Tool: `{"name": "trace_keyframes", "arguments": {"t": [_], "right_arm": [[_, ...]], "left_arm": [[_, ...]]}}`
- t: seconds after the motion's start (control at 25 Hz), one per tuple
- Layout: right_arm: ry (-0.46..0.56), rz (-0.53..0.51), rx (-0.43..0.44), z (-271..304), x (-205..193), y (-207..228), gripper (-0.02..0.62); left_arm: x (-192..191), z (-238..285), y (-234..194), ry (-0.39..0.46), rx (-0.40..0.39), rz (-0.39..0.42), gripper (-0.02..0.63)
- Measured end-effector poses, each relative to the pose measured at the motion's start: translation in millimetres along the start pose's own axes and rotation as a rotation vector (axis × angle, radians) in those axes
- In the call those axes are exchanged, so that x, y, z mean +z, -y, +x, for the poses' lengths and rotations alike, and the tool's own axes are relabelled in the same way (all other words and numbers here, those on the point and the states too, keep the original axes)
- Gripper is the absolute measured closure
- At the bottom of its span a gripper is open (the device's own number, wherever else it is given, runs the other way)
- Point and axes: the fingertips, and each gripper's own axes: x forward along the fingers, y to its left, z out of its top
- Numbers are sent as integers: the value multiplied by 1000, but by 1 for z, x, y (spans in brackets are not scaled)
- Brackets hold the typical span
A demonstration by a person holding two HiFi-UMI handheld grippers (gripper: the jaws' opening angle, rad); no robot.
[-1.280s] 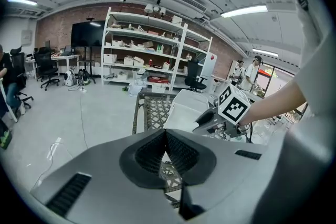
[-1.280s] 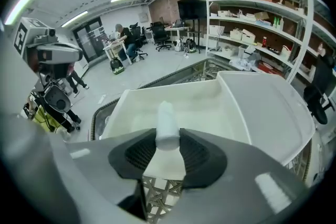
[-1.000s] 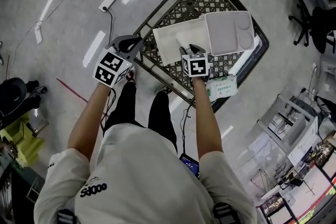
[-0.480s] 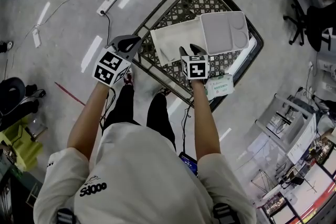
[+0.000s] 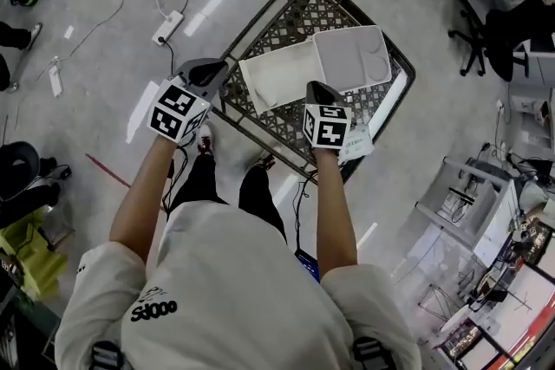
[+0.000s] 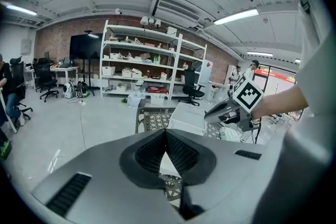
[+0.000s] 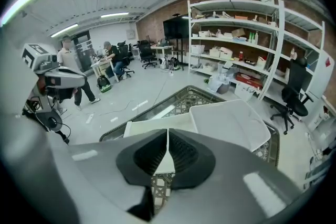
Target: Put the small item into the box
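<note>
An open white box lies on a mesh-topped cart, with its lid folded out beside it. My right gripper hangs over the box's near right corner. Its jaws are closing and stand almost together, with nothing between them. The right gripper view looks past that gripper down onto the box and lid. My left gripper is shut and empty at the cart's left rim; it also shows in its own view. I cannot make out a small item.
A pack of wipes lies on the cart by my right wrist. A power strip and cables run across the floor at the left. Shelves and an office chair stand beyond the cart. People are at desks far off.
The right gripper's jaws, spread apart over the box before, have come together. It has drawn back slightly toward the box's near edge. The left gripper has stayed at the cart's rim.
</note>
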Motion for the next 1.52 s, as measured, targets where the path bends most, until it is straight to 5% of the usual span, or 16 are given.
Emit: {"name": "trace_keyframes", "arguments": {"t": [1.52], "right_arm": [[620, -226, -63, -264, 190, -21, 584]], "left_arm": [[227, -92, 76, 393, -77, 360, 600]]}}
